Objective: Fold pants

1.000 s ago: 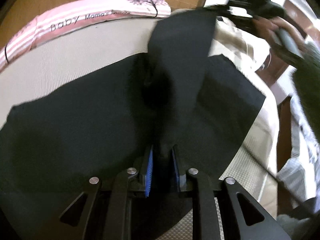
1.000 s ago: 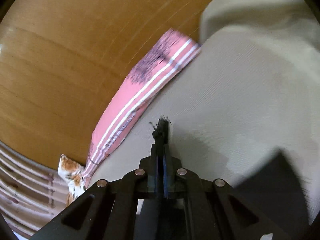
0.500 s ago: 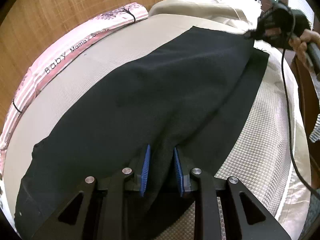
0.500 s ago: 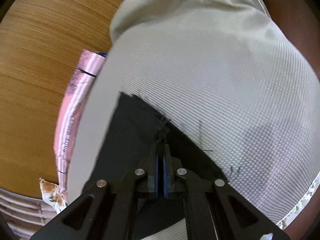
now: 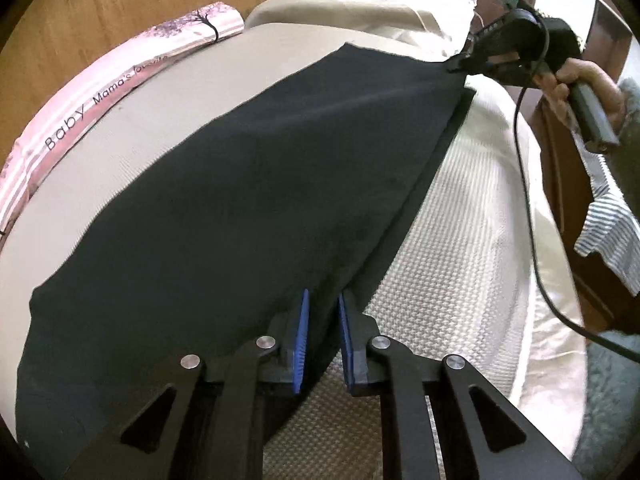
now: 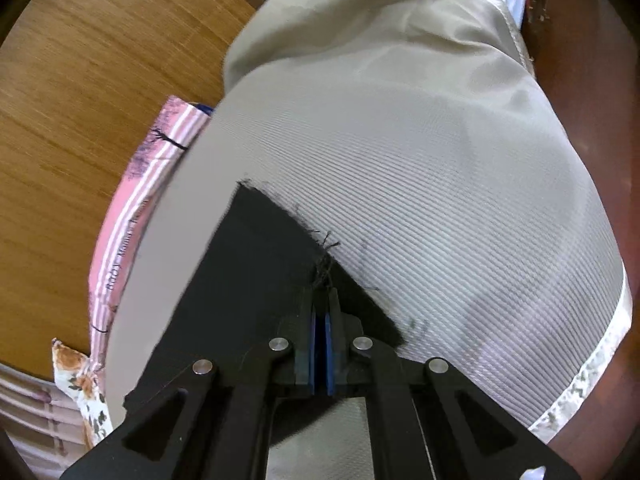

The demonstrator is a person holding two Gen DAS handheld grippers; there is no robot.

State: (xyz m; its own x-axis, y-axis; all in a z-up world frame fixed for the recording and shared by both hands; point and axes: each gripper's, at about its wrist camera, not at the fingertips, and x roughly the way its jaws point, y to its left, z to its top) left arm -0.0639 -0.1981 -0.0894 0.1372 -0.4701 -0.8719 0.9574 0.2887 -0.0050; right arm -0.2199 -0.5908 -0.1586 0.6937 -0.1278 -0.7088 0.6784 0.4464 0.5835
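The black pants point(image 5: 256, 184) lie on the beige bed cover point(image 5: 460, 264), folded lengthwise so one leg rests on the other, with a strip of the lower leg showing along the right edge. My left gripper point(image 5: 323, 300) has its blue pads parted around the near edge of the pants, with black cloth between them. My right gripper point(image 6: 321, 292) is shut on the frayed hem corner of the pants point(image 6: 256, 264), low over the cover. It also shows in the left wrist view point(image 5: 460, 62) at the far end of the pants.
A pink striped roll printed "Baby Mama's" point(image 5: 104, 100) lies along the bed's left side against a wooden wall point(image 6: 88, 92). A beige pillow point(image 5: 360, 8) sits at the far end. A dark wooden frame point(image 5: 568, 184) and a striped cloth point(image 5: 612, 236) are at the right.
The lifted leg has been carried over and laid flat onto the other leg. Both grippers have come down to the bed. My left gripper's pads have parted wider.
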